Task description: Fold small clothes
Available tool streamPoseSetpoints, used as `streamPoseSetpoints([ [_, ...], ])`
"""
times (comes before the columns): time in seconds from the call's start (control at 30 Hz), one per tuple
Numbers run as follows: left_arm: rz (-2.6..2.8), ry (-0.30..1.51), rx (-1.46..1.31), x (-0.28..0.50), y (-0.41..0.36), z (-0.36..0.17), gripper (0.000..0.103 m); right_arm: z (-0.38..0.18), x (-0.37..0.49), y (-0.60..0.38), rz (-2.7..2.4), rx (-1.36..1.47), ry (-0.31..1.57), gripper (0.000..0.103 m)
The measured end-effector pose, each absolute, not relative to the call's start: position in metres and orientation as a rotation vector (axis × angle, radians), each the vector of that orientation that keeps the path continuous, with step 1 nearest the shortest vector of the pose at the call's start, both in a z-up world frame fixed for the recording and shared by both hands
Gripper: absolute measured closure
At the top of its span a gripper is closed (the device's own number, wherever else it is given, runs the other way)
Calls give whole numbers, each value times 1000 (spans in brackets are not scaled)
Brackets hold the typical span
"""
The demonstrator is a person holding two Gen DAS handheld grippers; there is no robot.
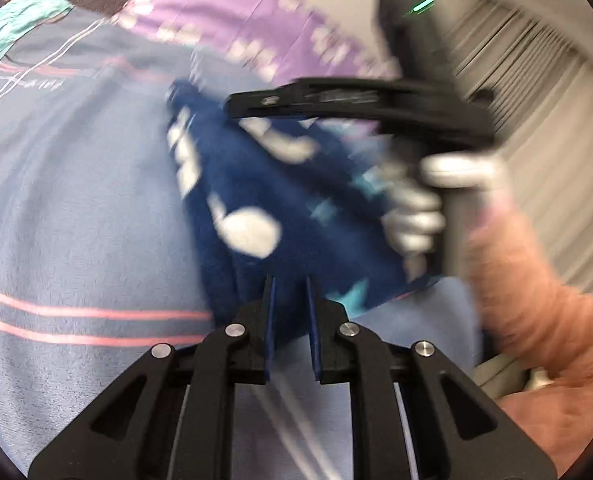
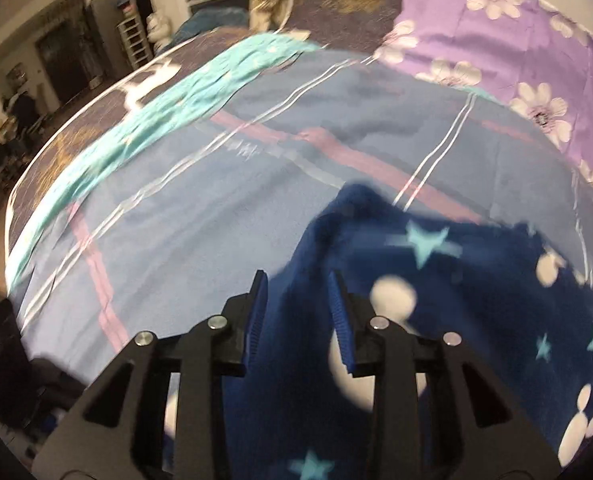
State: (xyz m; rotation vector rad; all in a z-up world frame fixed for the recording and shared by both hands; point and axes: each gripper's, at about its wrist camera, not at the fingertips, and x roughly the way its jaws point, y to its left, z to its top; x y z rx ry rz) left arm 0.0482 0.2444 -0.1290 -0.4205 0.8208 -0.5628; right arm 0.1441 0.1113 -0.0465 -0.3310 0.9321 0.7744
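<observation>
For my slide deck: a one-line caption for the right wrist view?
Right gripper, jaws apart, over a navy star-printed fleece garment on a blue striped bedsheet.

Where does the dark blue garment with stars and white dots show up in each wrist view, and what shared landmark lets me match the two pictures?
Left wrist view: the dark blue garment fills the centre, running down between the left gripper fingers.
Right wrist view: the garment fills the lower right, passing between the right gripper fingers.
Shared landmark: the purple flowered cloth, top centre in the left view, top right in the right view.
</observation>
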Motion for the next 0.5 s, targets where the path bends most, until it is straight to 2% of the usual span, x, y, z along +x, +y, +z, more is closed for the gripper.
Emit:
streamPoseSetpoints([
  [0.07,-527,842,-365,50,239,-141,90,-73,139,111,759,-383,971,63],
  [0.17,-501,853,-349,46,242,-137,91,-93,127,116,772,-413,845,60],
  [0.33,-466,855,-284,38,238,-131,91,-92,127,117,764,-406,830,57],
  [0.5,-422,819,-217,26,229,-119,91,-72,119,87,738,-281,803,57],
])
